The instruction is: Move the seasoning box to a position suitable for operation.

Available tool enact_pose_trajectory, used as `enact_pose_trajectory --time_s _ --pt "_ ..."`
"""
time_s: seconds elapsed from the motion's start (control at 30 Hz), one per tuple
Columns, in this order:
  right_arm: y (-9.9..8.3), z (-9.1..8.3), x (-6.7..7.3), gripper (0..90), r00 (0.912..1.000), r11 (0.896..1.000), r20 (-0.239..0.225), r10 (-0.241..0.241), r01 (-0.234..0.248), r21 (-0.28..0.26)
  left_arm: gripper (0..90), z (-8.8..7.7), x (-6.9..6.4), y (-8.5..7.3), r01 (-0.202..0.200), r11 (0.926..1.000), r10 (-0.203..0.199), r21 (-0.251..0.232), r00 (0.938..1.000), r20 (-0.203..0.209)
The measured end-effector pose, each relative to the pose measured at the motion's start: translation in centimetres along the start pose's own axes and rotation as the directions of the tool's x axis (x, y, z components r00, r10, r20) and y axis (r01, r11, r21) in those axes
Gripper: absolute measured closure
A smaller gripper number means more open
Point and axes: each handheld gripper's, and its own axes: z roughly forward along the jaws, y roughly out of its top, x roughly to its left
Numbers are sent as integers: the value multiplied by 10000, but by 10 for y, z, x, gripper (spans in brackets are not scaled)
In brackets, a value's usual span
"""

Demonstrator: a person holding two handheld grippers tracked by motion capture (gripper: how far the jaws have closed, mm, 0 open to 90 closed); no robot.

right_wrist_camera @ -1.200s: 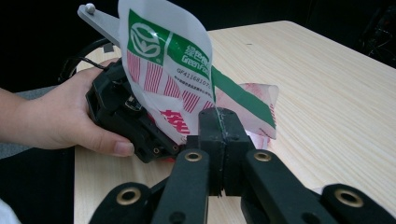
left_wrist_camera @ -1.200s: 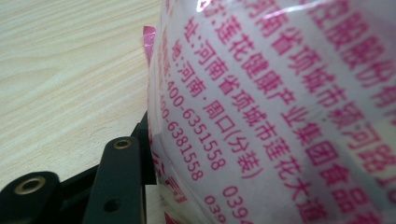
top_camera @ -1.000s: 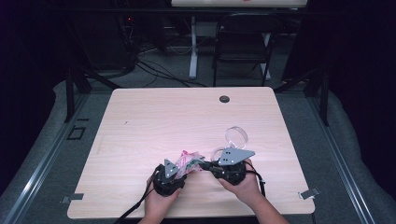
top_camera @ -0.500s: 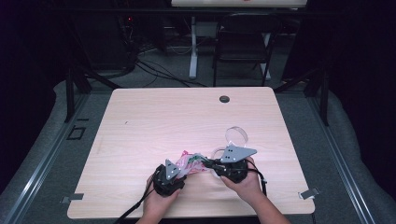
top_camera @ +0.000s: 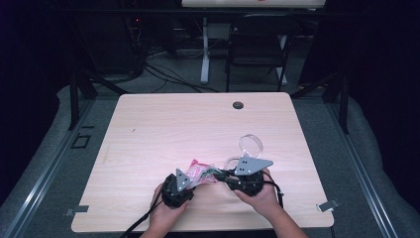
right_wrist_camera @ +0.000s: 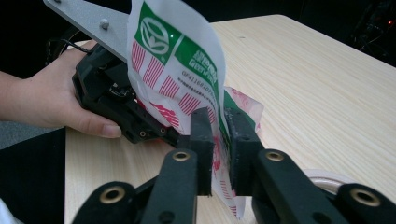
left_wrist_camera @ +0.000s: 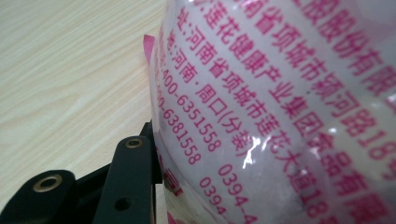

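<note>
Right tool (right_wrist_camera: 218,140) jaws have just been opening, with the packet (right_wrist_camera: 180,65) between them, its edge in a narrow gap. Packet sits off the bench (top_camera: 173,124) near its front edge; left tool (top_camera: 190,179) pinches its other end. Hands unmoved since earlier.

A crinkled plastic packet (top_camera: 200,173), white with pink lettering and green and red print, stands on edge near the front of the bench (top_camera: 173,129), held upright.
</note>
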Motion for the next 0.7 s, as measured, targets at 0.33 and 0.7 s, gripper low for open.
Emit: enact_pose_trajectory --time_s 0.33,0.7 --pt "4 -2 5 674 9958 9964 378 -830 824 176 590 -7 3 1 -661 9978 664 67 9960 -594" --pt "12 -9 12 616 9632 9668 842 -2552 2531 345 593 -14 5 5 -1133 9936 1128 19 9870 -1142"
